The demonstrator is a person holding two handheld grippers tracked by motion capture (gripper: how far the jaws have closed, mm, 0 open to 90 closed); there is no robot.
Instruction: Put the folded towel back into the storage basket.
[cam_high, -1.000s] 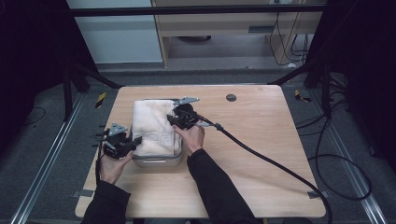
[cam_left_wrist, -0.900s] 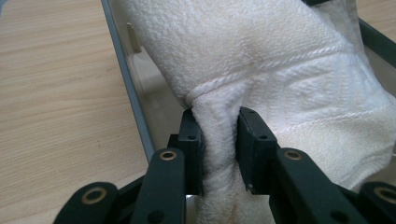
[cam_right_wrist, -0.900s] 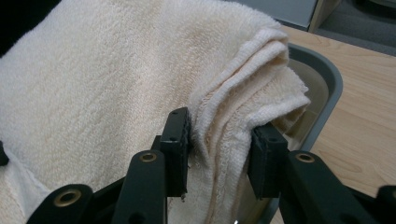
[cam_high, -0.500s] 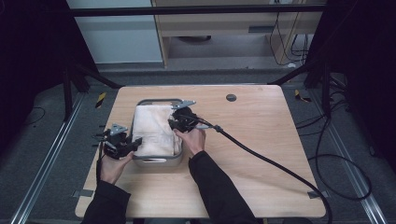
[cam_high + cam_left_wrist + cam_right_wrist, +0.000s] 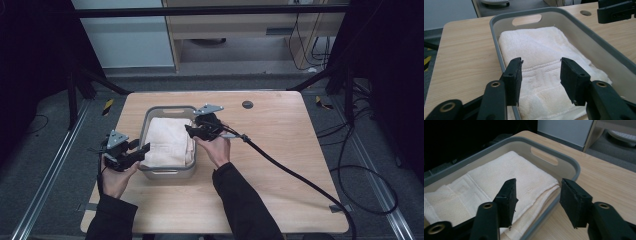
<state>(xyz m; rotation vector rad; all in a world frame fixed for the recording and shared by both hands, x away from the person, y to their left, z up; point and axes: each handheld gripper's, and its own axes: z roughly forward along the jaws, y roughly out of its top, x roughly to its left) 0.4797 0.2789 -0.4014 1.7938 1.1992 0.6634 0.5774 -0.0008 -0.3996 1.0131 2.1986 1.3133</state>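
Both claws have barely shifted, flanking the grey plastic tub [image 5: 168, 171] on the wooden tabletop [image 5: 280, 150]. Left claw [image 5: 541, 71] and right claw [image 5: 537, 193] gape, released, seemingly straddling its rims. Folded cream towel [image 5: 167, 141] lies inside.

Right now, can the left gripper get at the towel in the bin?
Probably yes: the left gripper is open, straddling the bin's near wall, with the towel lying uncovered just ahead.

High view overhead, facing forward-down; both gripper views close, opposite sides, sharing grey bin [image 5: 499, 37] and towel [image 5: 506, 173].
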